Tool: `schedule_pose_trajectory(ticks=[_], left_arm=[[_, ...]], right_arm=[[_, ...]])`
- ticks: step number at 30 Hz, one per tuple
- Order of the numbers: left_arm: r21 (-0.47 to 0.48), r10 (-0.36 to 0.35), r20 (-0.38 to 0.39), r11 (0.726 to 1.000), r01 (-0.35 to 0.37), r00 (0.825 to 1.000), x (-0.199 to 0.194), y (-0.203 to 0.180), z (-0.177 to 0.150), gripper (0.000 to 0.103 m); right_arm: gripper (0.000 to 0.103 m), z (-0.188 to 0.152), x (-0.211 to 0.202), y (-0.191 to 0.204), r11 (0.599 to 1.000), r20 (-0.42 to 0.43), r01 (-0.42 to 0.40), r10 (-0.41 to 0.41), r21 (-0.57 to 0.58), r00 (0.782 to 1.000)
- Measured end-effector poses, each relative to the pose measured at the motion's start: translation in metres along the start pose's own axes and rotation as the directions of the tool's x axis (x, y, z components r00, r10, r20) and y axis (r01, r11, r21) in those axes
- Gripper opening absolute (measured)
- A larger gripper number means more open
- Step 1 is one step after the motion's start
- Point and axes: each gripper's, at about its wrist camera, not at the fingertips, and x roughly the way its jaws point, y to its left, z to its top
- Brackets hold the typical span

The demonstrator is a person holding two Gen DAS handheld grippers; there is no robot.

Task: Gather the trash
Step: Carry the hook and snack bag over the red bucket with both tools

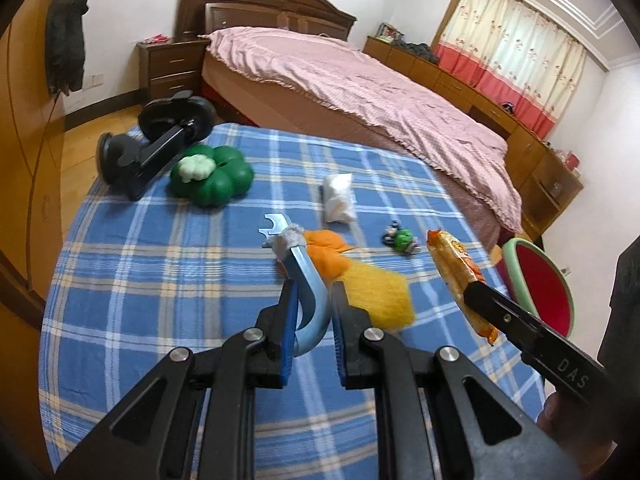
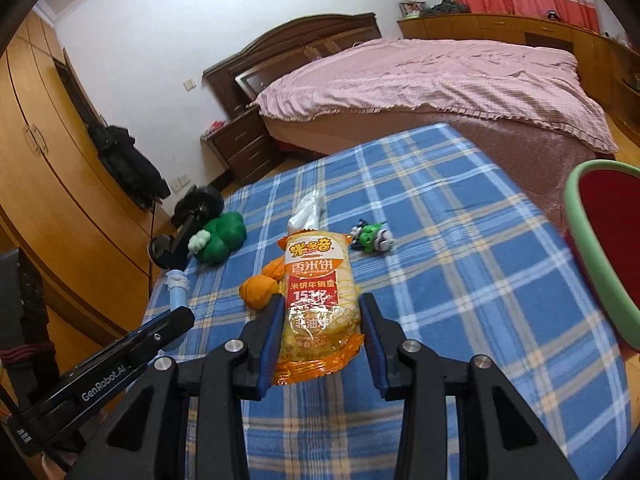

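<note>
Snack wrapper (image 2: 316,304) hangs lengthwise in the right tool (image 2: 320,320), red bin (image 2: 600,260) near on its right (left tool (image 1: 314,312) pinches a blue hook (image 1: 308,280)).

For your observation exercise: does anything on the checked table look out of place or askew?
Yes. A black stand lies tipped on its side at the table's far left corner, beside the green pumpkin, its base overhanging the edge.
</note>
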Motion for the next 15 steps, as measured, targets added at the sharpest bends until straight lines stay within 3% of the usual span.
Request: schedule_pose_trajectory(ticks=[9,15], left_arm=[[0.091,-0.085,-0.008,0.992,0.085,0.996,-0.004,-0.049,0.004,0.016],[0.161,-0.138,-0.04,0.977,0.143,0.99,0.004,-0.09,0.005,0.016]], right_arm=[[0.04,-0.001,-0.05,-0.034,0.996,0.08,0.036,-0.043,0.085,0.996],[0.04,0.0,-0.08,-0.066,0.983,0.131,0.104,-0.124,0.153,0.984]])
